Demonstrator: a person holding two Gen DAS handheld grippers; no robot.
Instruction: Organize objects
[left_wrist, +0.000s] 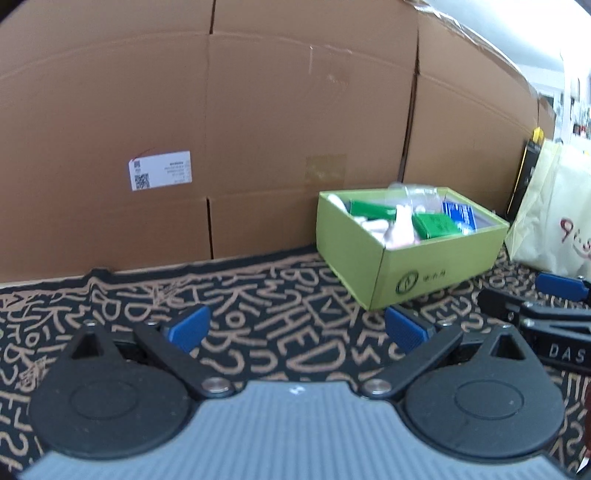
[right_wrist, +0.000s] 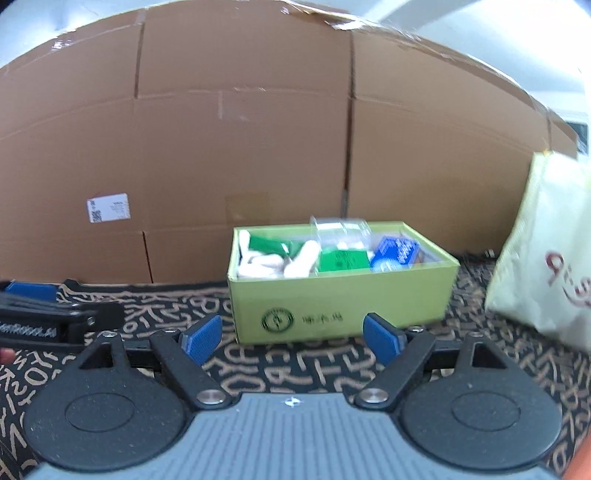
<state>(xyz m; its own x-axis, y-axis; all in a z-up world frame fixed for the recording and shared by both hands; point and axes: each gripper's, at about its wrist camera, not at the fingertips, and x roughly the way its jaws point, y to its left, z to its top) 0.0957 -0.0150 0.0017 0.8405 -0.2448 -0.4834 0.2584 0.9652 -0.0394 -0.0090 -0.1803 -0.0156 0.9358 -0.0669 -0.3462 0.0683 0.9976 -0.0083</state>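
A lime-green open box (left_wrist: 436, 269) stands on the patterned mat, ahead and to the right in the left wrist view and straight ahead in the right wrist view (right_wrist: 340, 295). It holds green packets (right_wrist: 341, 260), a blue packet (right_wrist: 397, 253), white rolls (right_wrist: 273, 264) and clear plastic (right_wrist: 340, 227). My left gripper (left_wrist: 295, 328) is open and empty, low over the mat, left of the box. My right gripper (right_wrist: 291, 338) is open and empty, just in front of the box's near wall. Each gripper shows at the edge of the other's view.
A wall of large cardboard boxes (left_wrist: 221, 129) stands right behind the mat. A cream bag with red print (right_wrist: 546, 258) stands to the right of the green box, with a black and yellow object (left_wrist: 526, 173) behind it. The black mat with tan letters (left_wrist: 277, 310) covers the surface.
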